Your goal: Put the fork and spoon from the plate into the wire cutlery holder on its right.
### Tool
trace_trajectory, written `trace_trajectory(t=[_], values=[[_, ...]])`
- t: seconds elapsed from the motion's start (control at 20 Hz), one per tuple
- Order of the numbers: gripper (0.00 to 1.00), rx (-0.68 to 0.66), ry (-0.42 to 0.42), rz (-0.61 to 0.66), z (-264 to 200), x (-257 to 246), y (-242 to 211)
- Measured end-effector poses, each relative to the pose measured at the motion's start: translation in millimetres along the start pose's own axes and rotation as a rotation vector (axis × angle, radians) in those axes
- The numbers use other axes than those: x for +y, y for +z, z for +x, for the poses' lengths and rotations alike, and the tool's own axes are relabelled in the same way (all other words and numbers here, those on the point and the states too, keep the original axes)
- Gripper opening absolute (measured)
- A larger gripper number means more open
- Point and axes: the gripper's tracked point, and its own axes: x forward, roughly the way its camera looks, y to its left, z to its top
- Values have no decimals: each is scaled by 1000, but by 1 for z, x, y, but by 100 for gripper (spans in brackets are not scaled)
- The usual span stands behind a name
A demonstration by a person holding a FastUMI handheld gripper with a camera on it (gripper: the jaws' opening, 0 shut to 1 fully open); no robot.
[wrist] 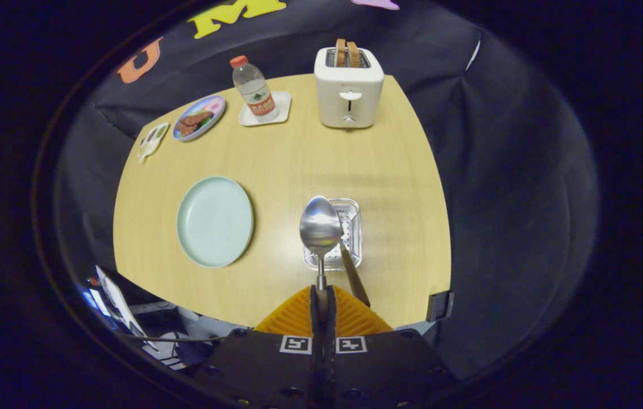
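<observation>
While clamped by hand-held gripper (322, 301), spoon (320, 227)

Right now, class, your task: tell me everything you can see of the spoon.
The spoon looks like polished metal, with a shiny oval bowl and a slim straight handle. The tool is shut on the handle, both fingers pressing its end, so the spoon points straight ahead with the bowl's hollow showing. It is held up over the wire cutlery holder, partly hiding it. A brown handle slants out of the holder beside it; contact between them cannot be told.
</observation>
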Motion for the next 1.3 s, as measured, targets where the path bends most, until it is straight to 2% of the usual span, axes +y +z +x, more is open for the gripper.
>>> trace_trajectory(t=[0.35,0.6,0.65,0.95,1.0,1.1,1.15,1.2,1.25,1.3], values=[[0,91,37,33,15,-3,1],[2,112,38,46,26,-7,9],[6,117,39,52,27,-8,9],[7,130,52,94,33,-4,12],[12,121,55,94,33,-2,15],[12,91,59,92,31,1,21],[17,72,63,90,25,1,27],[22,49,62,85,24,2,31],[33,27,58,77,23,-2,32],[37,2,49,68,20,-3,37]])
